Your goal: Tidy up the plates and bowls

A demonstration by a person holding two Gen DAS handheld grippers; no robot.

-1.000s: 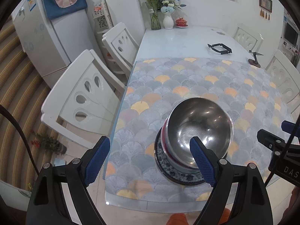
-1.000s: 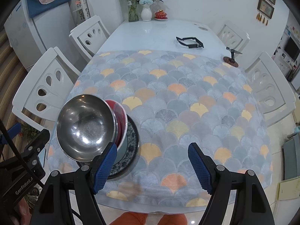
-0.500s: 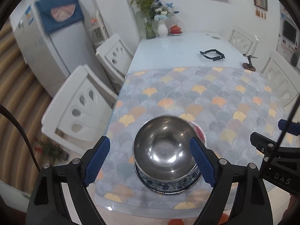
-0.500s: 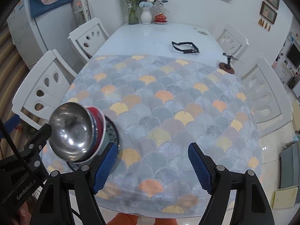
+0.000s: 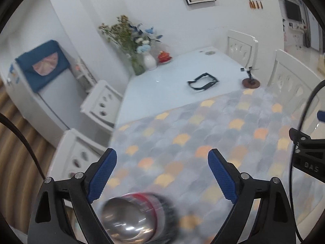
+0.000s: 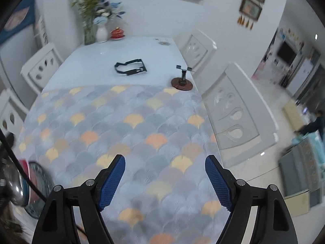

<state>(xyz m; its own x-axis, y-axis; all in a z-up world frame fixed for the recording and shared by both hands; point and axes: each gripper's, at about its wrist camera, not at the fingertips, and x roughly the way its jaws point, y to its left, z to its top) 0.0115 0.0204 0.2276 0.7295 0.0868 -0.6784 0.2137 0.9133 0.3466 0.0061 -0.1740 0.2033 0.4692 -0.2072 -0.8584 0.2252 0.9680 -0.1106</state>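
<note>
A steel bowl (image 5: 124, 221) sits on top of a stack with a red-rimmed bowl (image 5: 148, 197) and a dark patterned plate (image 5: 170, 213), at the near left of the fan-patterned cloth (image 5: 203, 138). The left wrist view is blurred. My left gripper (image 5: 161, 175) is open and empty, above and beyond the stack. The stack also shows at the left edge of the right wrist view, with the steel bowl (image 6: 14, 185) and the plate (image 6: 38, 177). My right gripper (image 6: 165, 180) is open and empty over the cloth (image 6: 132, 126), to the right of the stack.
A white table (image 6: 121, 57) carries a black strap (image 6: 131, 68), a small stand on a brown base (image 6: 181, 81), and a vase with flowers (image 6: 95, 26) and a red dish (image 6: 117, 34) at the far end. White chairs (image 6: 237, 109) stand on both sides. A fridge (image 5: 40, 85) stands at the left.
Both grippers have pulled back and tilted up from the stack. The stack has slid to the bottom of the left view and the left edge of the right view.
</note>
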